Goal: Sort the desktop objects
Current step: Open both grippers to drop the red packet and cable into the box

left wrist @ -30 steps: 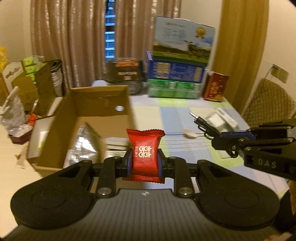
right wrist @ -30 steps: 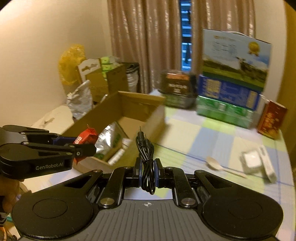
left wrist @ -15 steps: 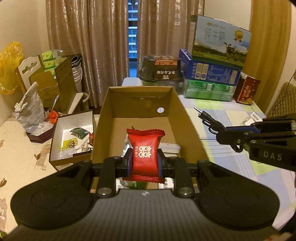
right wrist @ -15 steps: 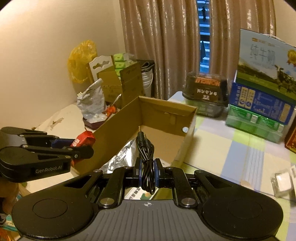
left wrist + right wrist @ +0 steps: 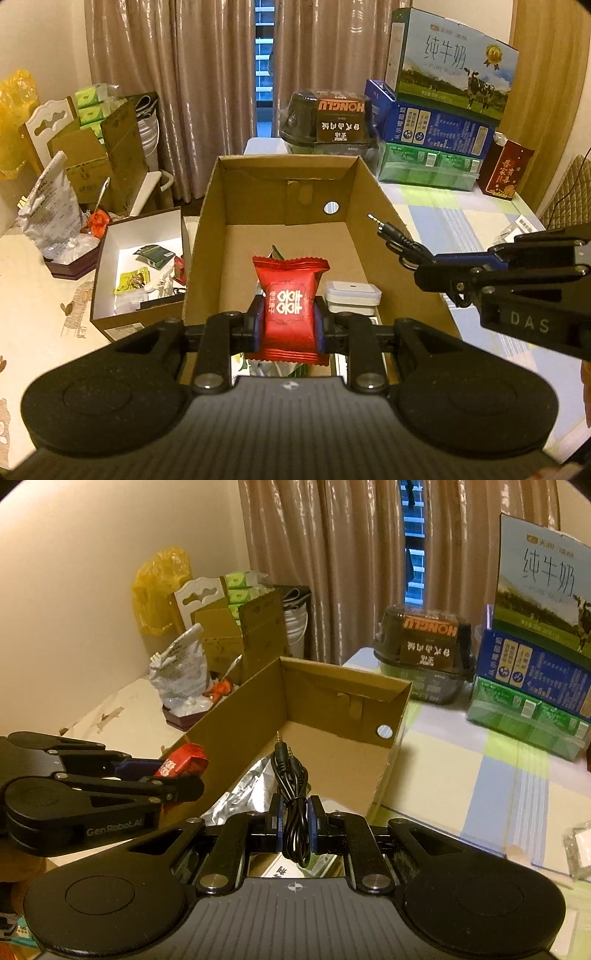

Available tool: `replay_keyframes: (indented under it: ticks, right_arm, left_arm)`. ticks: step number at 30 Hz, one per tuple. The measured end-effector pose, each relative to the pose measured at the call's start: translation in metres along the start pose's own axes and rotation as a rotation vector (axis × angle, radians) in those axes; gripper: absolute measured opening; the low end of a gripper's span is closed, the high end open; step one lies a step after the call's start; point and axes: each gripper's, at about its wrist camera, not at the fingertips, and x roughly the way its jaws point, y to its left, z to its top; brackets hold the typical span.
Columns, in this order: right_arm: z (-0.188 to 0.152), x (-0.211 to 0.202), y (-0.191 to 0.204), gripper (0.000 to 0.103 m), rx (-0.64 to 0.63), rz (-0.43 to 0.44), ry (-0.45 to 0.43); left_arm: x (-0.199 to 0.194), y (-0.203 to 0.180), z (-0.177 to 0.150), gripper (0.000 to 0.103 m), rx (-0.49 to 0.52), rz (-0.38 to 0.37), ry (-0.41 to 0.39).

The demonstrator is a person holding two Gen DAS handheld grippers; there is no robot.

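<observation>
Fingers (image 5: pixel 258 321) of both grippers hold a red candy packet (image 5: pixel 290 308) and audio cable (image 5: pixel 293 794) above the part-filled cardboard box (image 5: pixel 284 166), neither yet dropped in.

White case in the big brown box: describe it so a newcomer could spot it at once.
Start at the large open cardboard box mid-table. Inside, near its right wall, sits a white rectangular case, just right of the red candy packet. It is the only plain white, hard-edged item there.

Red candy wrapper (image 5: pixel 290 302) (white emblem) — black cable (image 5: pixel 293 805) — brown cardboard box (image 5: pixel 373 206).
</observation>
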Motion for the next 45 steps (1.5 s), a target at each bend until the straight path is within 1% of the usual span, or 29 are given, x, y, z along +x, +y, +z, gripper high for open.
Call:
replay_keyframes:
  ticks: [3, 6, 8, 13, 16, 18, 20, 23, 25, 27, 30, 37, 41, 43, 45]
  right_arm:
    - [0.000, 0.003, -0.002, 0.010, 0.002, -0.003, 0.003]
    - [0.002, 0.006, -0.004, 0.010, 0.007, -0.003, 0.005]
    - [0.002, 0.008, -0.004, 0.010, 0.012, 0.004, 0.007]
    - [0.004, 0.012, -0.003, 0.010, 0.032, 0.020, 0.010]
    - [0.007, 0.012, -0.002, 0.010, 0.046, 0.046, -0.008]
    - [0.009, 0.011, -0.003, 0.010, 0.045, 0.067, -0.022]
    - [0.010, 0.009, -0.004, 0.011, 0.044, 0.054, -0.035]
    - [0.008, 0.003, -0.013, 0.013, 0.074, 0.046, -0.046]
    - [0.005, -0.003, -0.020, 0.017, 0.087, 0.033, -0.051]
    - [0.001, -0.011, -0.027, 0.025, 0.107, 0.025, -0.055]
    - [-0.007, -0.023, -0.036, 0.030, 0.137, 0.018, -0.061]
    - [-0.032, -0.064, -0.057, 0.038, 0.200, -0.008, -0.077]
    - [-0.048, -0.088, -0.069, 0.049, 0.234, -0.032, -0.080]
    - [-0.055, -0.100, -0.074, 0.054, 0.244, -0.040, -0.082]
    - [-0.064, -0.113, -0.079, 0.063, 0.256, -0.056, -0.093]
  left_arm:
    - [0.006, 0.001, 0.000, 0.024, 0.003, 0.006, 0.008]
    - [0.007, 0.004, 0.001, 0.025, -0.002, 0.015, 0.002]
    - [0.005, 0.007, 0.001, 0.028, -0.010, 0.016, -0.005]
    - [0.002, 0.011, 0.000, 0.028, -0.015, 0.026, -0.007]
    - [-0.001, 0.013, -0.002, 0.029, -0.024, 0.031, -0.008]
    - [-0.003, 0.014, -0.003, 0.031, -0.028, 0.037, -0.010]
    - [-0.005, 0.014, -0.005, 0.032, -0.029, 0.039, -0.012]
    - [-0.007, 0.013, -0.007, 0.033, -0.033, 0.039, -0.013]
    - [-0.008, 0.013, -0.008, 0.035, -0.033, 0.038, -0.012]
    - [-0.011, 0.010, -0.011, 0.038, -0.031, 0.036, -0.013]
    - [-0.019, 0.003, -0.014, 0.039, -0.032, 0.029, -0.018]
    - [-0.038, -0.017, -0.020, 0.042, -0.043, 0.014, -0.032]
    - [-0.049, -0.035, -0.024, 0.043, -0.040, -0.002, -0.037]
    - [-0.053, -0.046, -0.024, 0.048, -0.033, -0.012, -0.038]
    - [-0.057, -0.057, -0.025, 0.052, -0.025, -0.023, -0.042]
